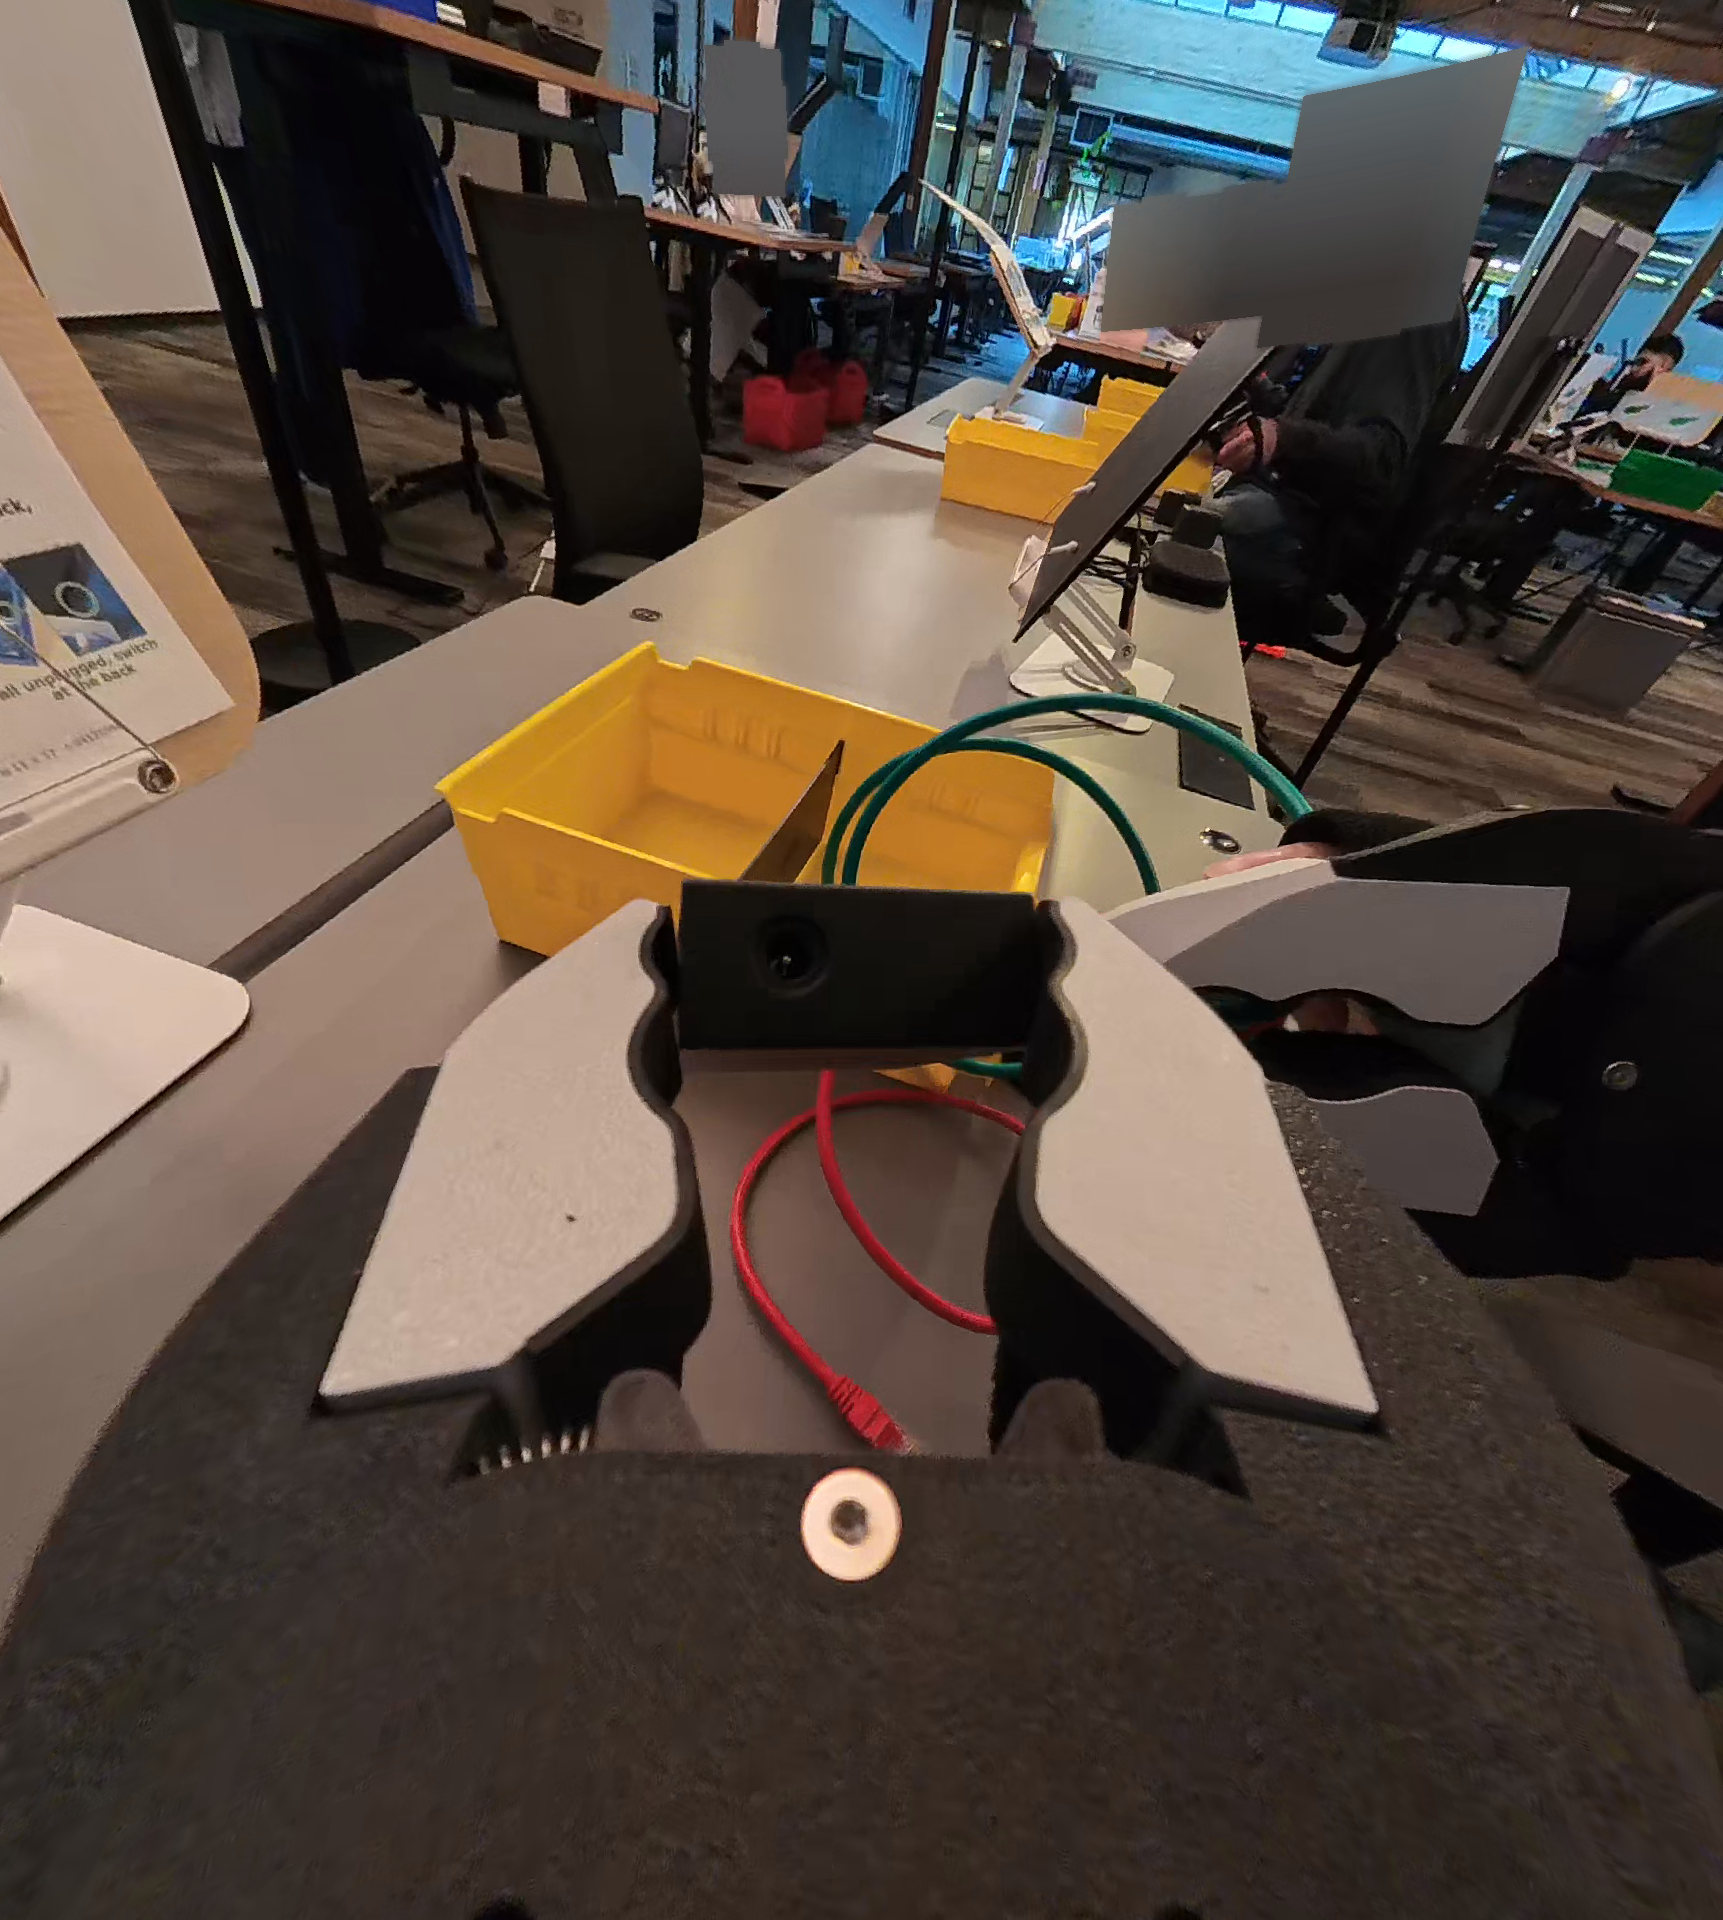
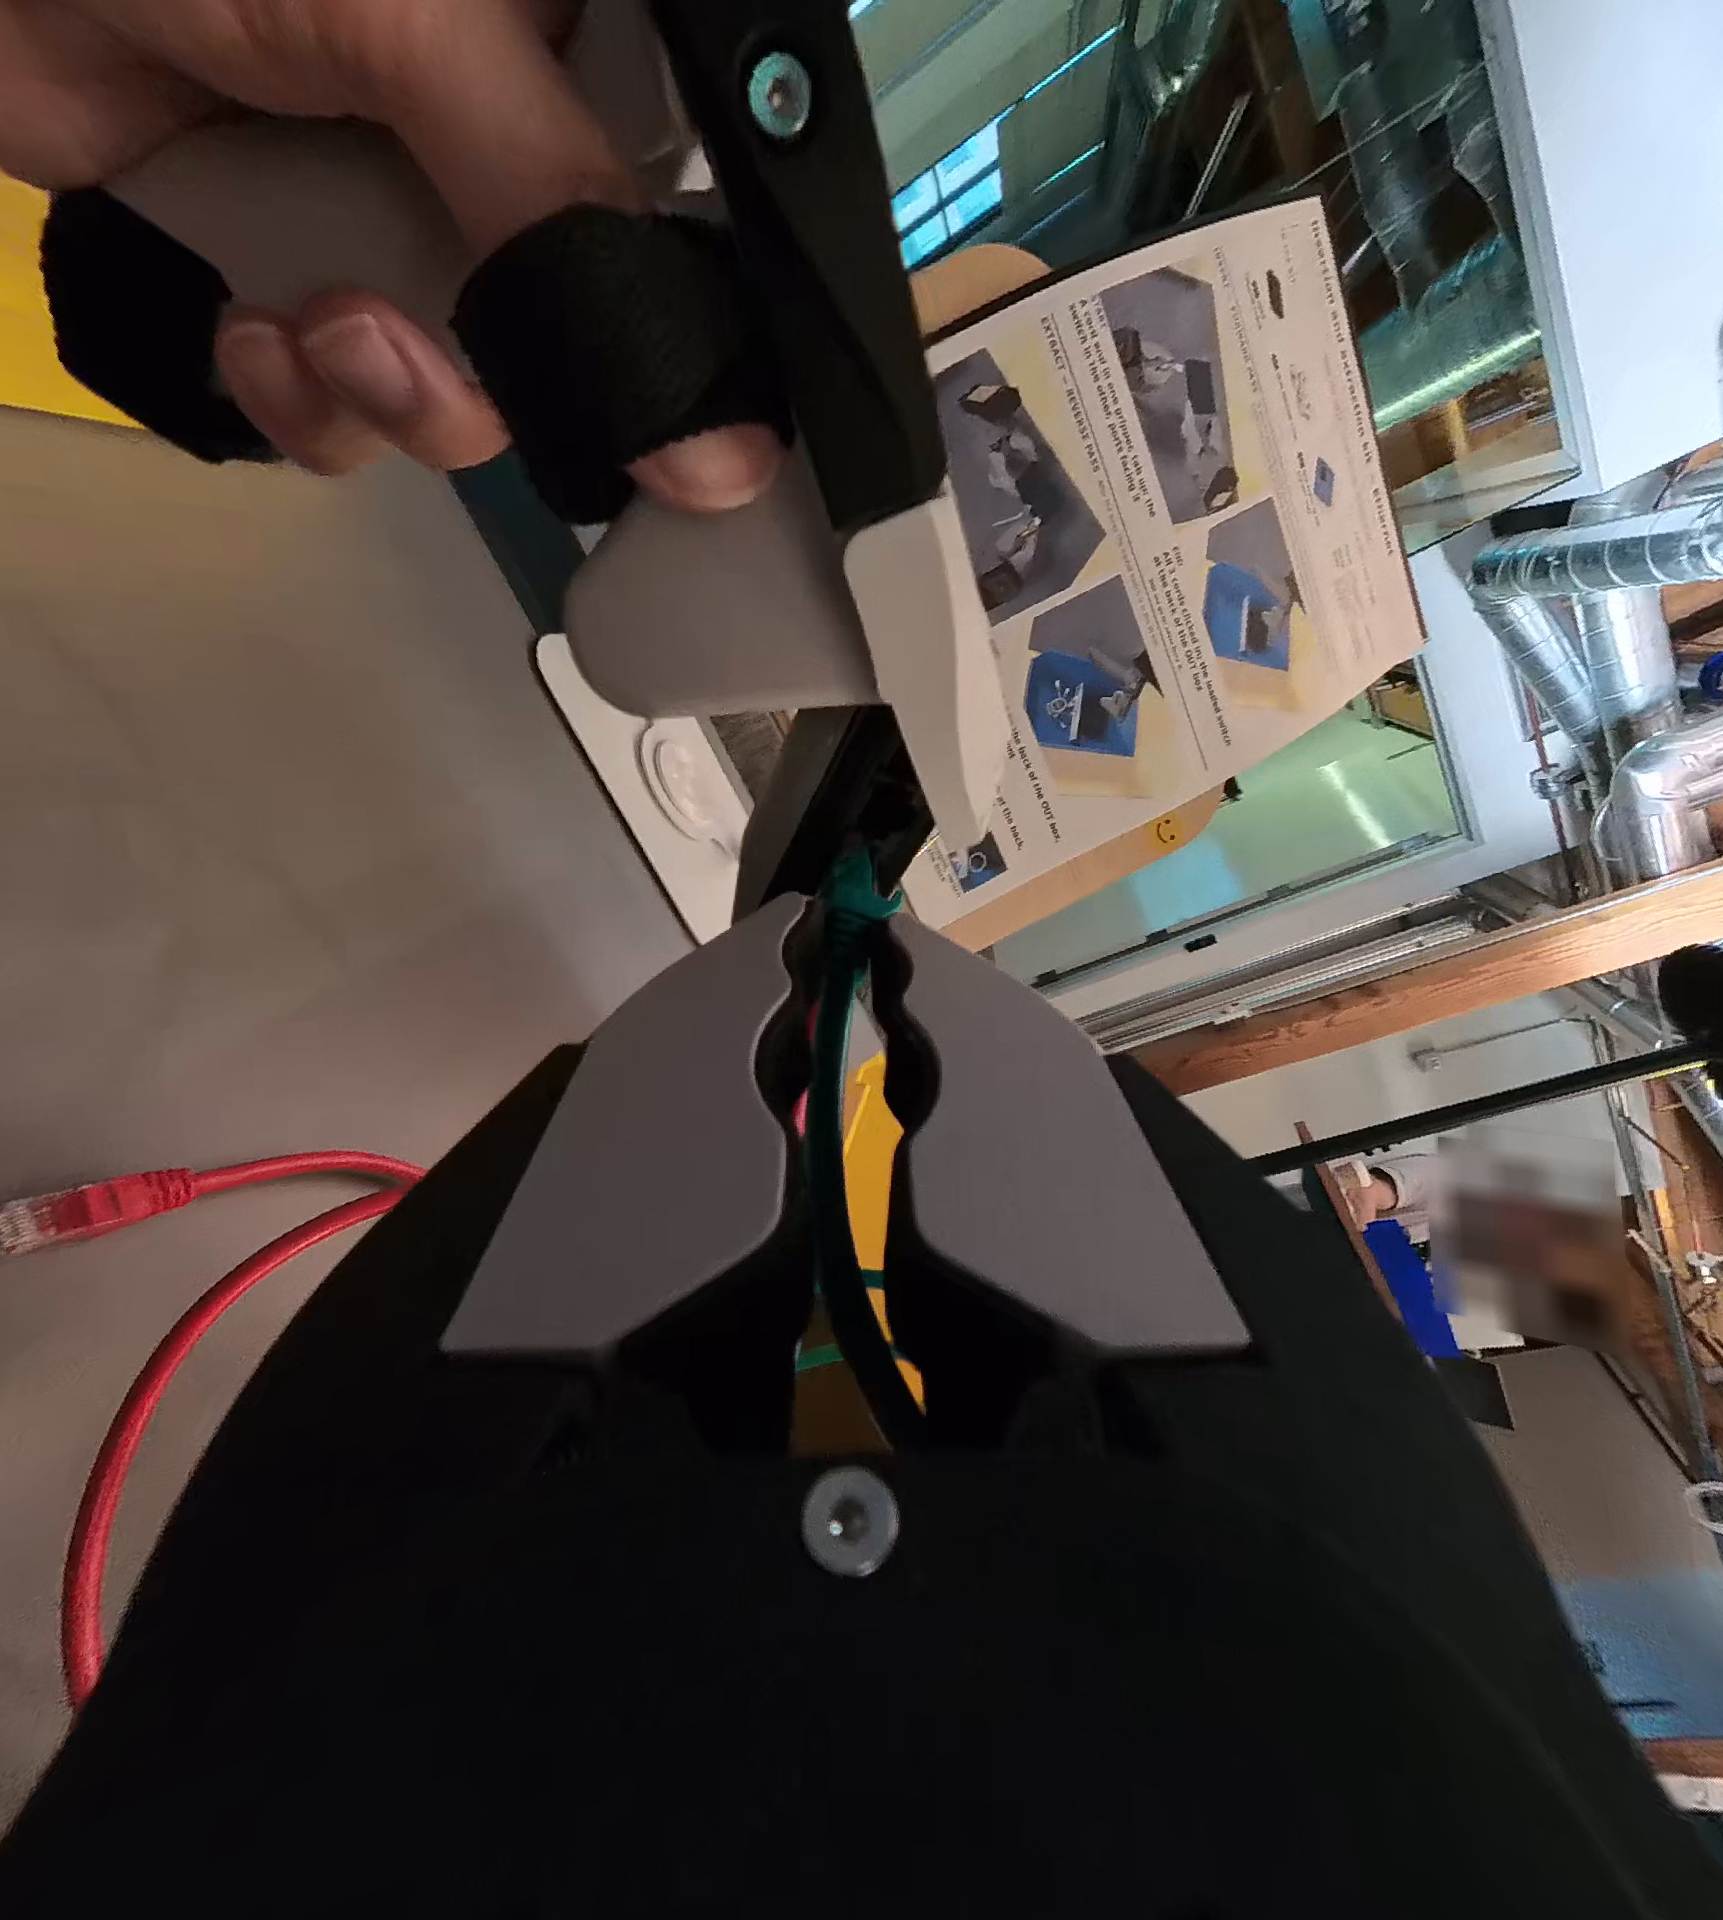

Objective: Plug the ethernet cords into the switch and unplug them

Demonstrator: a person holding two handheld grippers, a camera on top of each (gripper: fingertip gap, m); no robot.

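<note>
The place is a shared open-plan workshop or lab. Long rows of grey counters (image 1: 815, 582) carry yellow parts bins (image 1: 566, 821) and instruction sheets on stands (image 1: 15, 582). Office chairs (image 1: 587, 384) stand at the desks. Bare silver ventilation ducts (image 2: 1605, 582) and wooden beams (image 2: 1459, 956) run overhead.

Left cam looks level along the desk (image 1: 161, 1039); right cam's rolled sideways, close in. Both catch the red cord (image 1: 795, 1288).
</note>
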